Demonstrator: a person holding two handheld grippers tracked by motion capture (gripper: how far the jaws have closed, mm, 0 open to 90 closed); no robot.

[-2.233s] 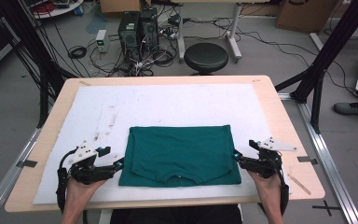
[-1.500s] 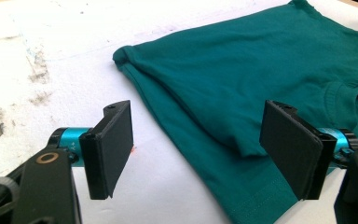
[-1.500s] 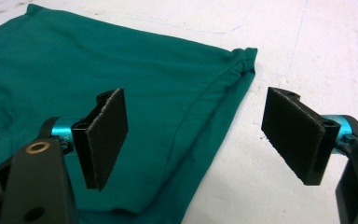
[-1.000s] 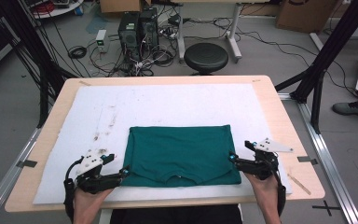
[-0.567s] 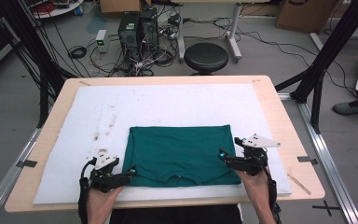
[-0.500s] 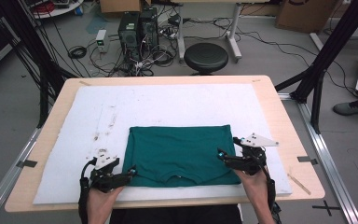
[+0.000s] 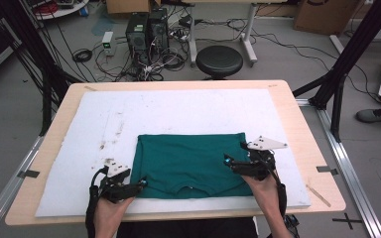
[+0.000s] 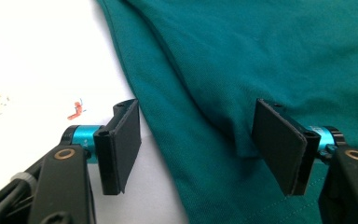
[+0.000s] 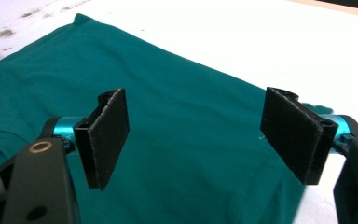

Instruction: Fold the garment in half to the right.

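A folded teal T-shirt [image 7: 191, 161] lies flat on the white mat [image 7: 178, 109], its collar toward the near edge. My left gripper [image 7: 140, 184] sits low at the shirt's near left corner. In the left gripper view it [image 8: 200, 140] is open; its jaws have just been closing and straddle the shirt's left edge [image 8: 177, 154], the pads clear of the cloth. My right gripper [image 7: 230, 162] hovers over the shirt's right side. Seen from its own camera, the right gripper [image 9: 198, 135] stands wide open above the fabric [image 9: 191, 116], with nothing gripped.
Grey smudges [image 7: 111, 136] mark the mat left of the shirt, and a small red mark [image 8: 77, 110] lies near my left jaw. The wooden table's edge [image 7: 322, 163] runs close on the right. A stool [image 7: 219, 60] and computer cases [image 7: 146, 29] stand beyond the table.
Both grippers have moved inward to the shirt: the left from beside it to its near left corner, the right from off its right edge to over the cloth. The shirt has not shifted.
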